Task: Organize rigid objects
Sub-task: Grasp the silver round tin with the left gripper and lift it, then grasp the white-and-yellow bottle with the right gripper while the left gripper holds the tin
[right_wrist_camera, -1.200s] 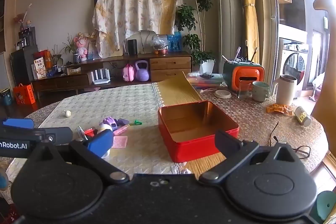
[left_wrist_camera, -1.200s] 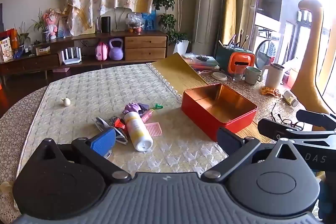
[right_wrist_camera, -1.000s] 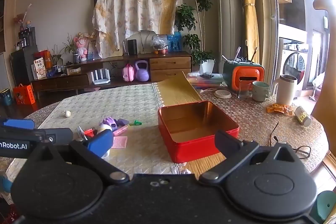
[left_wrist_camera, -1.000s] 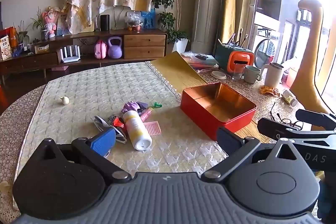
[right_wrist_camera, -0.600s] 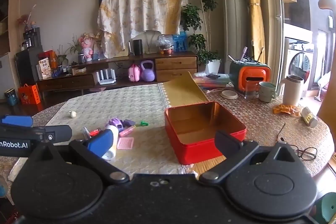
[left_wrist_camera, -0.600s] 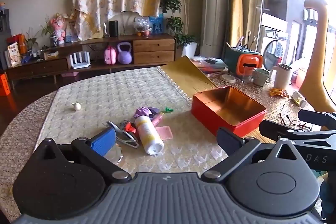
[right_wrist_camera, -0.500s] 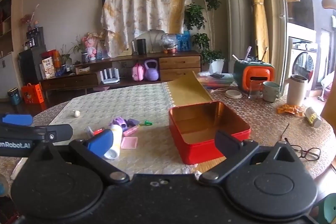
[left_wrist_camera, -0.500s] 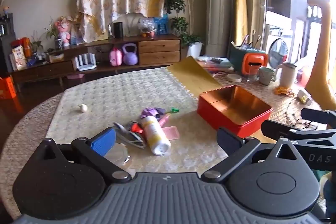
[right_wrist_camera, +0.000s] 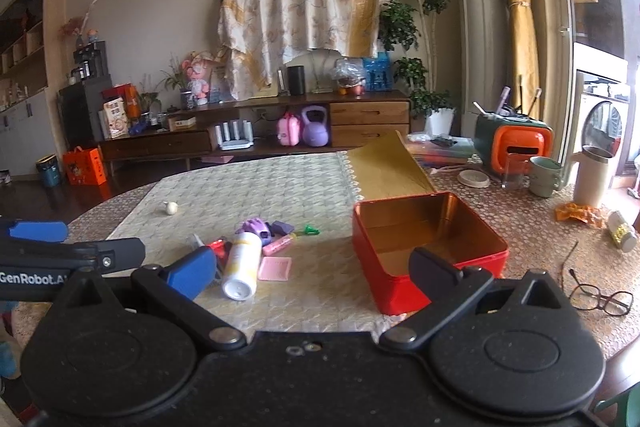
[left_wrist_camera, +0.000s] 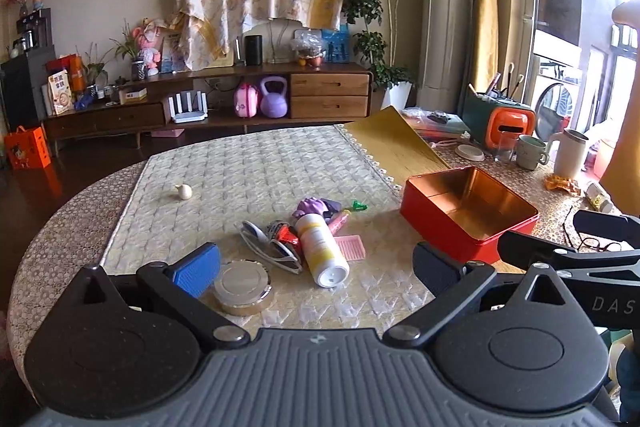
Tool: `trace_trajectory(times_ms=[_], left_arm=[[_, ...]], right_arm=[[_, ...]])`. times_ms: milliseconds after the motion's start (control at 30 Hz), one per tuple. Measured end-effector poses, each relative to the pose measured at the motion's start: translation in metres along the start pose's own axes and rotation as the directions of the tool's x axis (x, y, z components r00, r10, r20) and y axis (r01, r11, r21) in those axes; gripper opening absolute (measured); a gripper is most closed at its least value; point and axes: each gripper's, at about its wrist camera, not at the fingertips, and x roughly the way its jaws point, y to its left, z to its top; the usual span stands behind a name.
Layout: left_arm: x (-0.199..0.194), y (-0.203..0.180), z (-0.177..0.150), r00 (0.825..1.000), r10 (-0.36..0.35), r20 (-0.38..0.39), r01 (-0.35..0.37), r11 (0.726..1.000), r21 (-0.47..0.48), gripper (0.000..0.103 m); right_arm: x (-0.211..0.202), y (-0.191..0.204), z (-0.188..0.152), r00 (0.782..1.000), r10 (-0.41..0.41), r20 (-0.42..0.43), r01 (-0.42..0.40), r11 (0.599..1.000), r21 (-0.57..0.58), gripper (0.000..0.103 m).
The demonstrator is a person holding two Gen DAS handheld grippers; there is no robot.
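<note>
An open red tin box (left_wrist_camera: pixel 468 211) (right_wrist_camera: pixel 424 243) sits empty on the table, right of a pile of small items. The pile holds a white and yellow bottle (left_wrist_camera: pixel 322 247) (right_wrist_camera: pixel 241 263) lying on its side, a pink comb (left_wrist_camera: pixel 350 247) (right_wrist_camera: pixel 275 268), a purple toy (left_wrist_camera: pixel 310 205) (right_wrist_camera: pixel 256 227), a pink pen (left_wrist_camera: pixel 340 221) and folded sunglasses (left_wrist_camera: pixel 268 247). A round gold compact (left_wrist_camera: pixel 242 287) lies nearest me. My left gripper (left_wrist_camera: pixel 316 267) is open, held back above the near table edge. My right gripper (right_wrist_camera: pixel 310 267) is open too, in front of the tin.
A small white ball-like object (left_wrist_camera: pixel 184 191) lies alone at the far left of the cream mat. Mugs (left_wrist_camera: pixel 530 151), an orange holder (left_wrist_camera: pixel 506 125), a small bottle (right_wrist_camera: pixel 622 225) and eyeglasses (right_wrist_camera: pixel 600 297) crowd the table's right side. A low sideboard (left_wrist_camera: pixel 208 99) stands behind.
Both grippers have drawn back and risen, so the pile and tin look farther away. The gold compact has come into the left wrist view. Neither gripper has changed its opening.
</note>
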Motion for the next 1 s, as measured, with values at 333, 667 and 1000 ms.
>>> trace_trajectory(times_ms=[333, 667, 1000], left_arm=[[-0.003, 0.015, -0.003, 0.999, 0.045, -0.011, -0.045, 0.999, -0.028, 0.103], [0.002, 0.025, -0.007, 0.998, 0.057, -0.016, -0.058, 0.998, -0.040, 0.103], [0.031, 0.044, -0.011, 0.998, 0.037, -0.059, -0.041, 0.997, -0.061, 0.103]], right_arm=[[0.006, 0.014, 0.002, 0.999, 0.046, -0.002, -0.046, 0.999, -0.023, 0.103], [0.015, 0.021, 0.003, 0.998, 0.051, -0.023, -0.052, 0.998, -0.035, 0.103], [0.045, 0.032, 0.006, 0.993, 0.081, -0.087, -0.086, 0.995, -0.047, 0.103]])
